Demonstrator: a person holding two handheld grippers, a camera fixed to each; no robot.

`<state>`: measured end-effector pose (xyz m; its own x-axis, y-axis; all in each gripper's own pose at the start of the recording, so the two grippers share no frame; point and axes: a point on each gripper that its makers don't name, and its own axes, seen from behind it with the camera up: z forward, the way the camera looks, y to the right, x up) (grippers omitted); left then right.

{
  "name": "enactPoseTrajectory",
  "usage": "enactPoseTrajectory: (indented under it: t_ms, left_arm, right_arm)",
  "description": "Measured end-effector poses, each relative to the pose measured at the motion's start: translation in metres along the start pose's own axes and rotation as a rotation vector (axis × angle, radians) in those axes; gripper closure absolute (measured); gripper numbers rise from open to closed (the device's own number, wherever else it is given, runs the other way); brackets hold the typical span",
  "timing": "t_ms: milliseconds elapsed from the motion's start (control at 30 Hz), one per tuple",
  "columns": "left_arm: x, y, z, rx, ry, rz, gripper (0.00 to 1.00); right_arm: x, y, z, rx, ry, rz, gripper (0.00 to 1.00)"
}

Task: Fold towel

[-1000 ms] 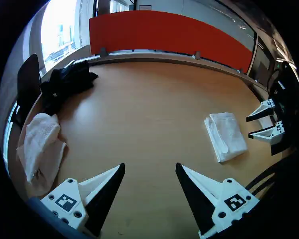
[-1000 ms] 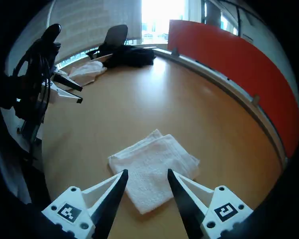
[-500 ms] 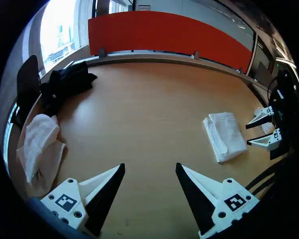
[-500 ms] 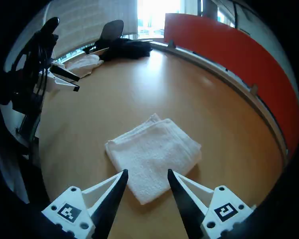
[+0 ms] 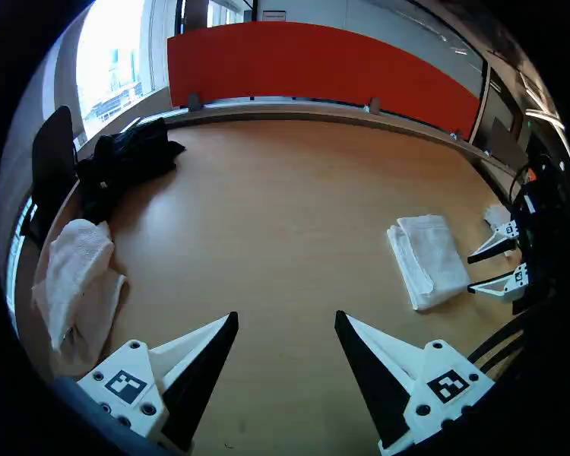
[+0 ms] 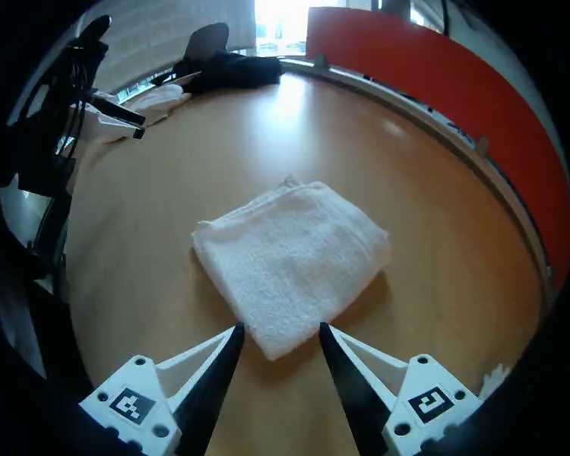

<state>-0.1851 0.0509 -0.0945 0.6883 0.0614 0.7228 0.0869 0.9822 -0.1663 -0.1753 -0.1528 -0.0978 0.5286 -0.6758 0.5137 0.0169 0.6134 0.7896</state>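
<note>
A folded white towel [image 6: 292,254] lies flat on the wooden table [image 6: 406,228]. In the left gripper view the folded towel [image 5: 429,258] sits at the right. My right gripper [image 6: 281,334] is open, and the towel's near corner reaches just between its fingertips without being pinched. From the left gripper view, the right gripper [image 5: 486,270] hovers at the towel's right edge. My left gripper [image 5: 285,334] is open over bare table, holding nothing. A crumpled white towel [image 5: 76,289] lies at the left table edge.
Black clothing [image 5: 129,156] is heaped at the table's far left corner, by a dark chair [image 5: 49,163]. A red partition [image 5: 315,64] runs along the far edge. In the right gripper view, the left gripper [image 6: 121,121] is at the upper left, by the crumpled towel [image 6: 159,99].
The right gripper has drawn back along the folded towel toward its near corner. In the left gripper view it has moved nearer. The left gripper has stayed put.
</note>
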Motion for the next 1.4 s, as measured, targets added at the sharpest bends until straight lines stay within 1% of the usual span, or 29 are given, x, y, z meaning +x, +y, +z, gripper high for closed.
enactPoseTrajectory:
  t_ms: [333, 467, 600, 633, 667, 800, 933, 1133, 1267, 1333, 1400]
  left_arm:
    - [0.001, 0.002, 0.001, -0.002, 0.001, 0.001, 0.06]
    - [0.001, 0.002, 0.0, -0.002, 0.001, 0.001, 0.06]
    - [0.001, 0.002, 0.0, -0.001, 0.002, -0.001, 0.06]
    - [0.001, 0.002, 0.0, -0.002, 0.002, -0.001, 0.06]
    - [0.001, 0.002, 0.0, -0.002, 0.003, -0.001, 0.06]
    - [0.0, 0.002, 0.0, -0.002, 0.002, -0.001, 0.06]
    - [-0.001, 0.003, 0.0, -0.003, 0.002, -0.001, 0.06]
    - [0.0, 0.002, 0.0, -0.003, 0.003, 0.0, 0.06]
    - [-0.001, 0.002, 0.0, -0.003, 0.003, -0.002, 0.06]
    - [-0.001, 0.002, 0.0, -0.003, 0.003, -0.002, 0.06]
    - [-0.001, 0.002, 0.001, -0.003, 0.002, -0.002, 0.06]
  right_arm:
    - [-0.015, -0.001, -0.001, -0.002, -0.029, 0.0, 0.25]
    - [-0.018, -0.001, -0.001, -0.003, -0.034, 0.001, 0.33]
    - [-0.021, 0.0, -0.001, -0.008, -0.034, 0.006, 0.47]
    - [-0.022, 0.0, 0.0, -0.008, -0.035, 0.007, 0.49]
    - [-0.023, 0.0, 0.0, -0.009, -0.037, 0.008, 0.51]
    - [-0.025, -0.002, 0.0, -0.005, -0.038, 0.007, 0.52]
    - [-0.027, -0.004, 0.001, -0.004, -0.043, 0.0, 0.58]
    - [-0.029, -0.005, 0.004, -0.008, -0.045, -0.002, 0.73]
    - [-0.03, -0.005, 0.005, -0.01, -0.045, -0.002, 0.75]
    - [-0.03, -0.006, 0.005, -0.01, -0.045, -0.001, 0.78]
    - [-0.03, -0.005, 0.004, -0.011, -0.045, 0.0, 0.85]
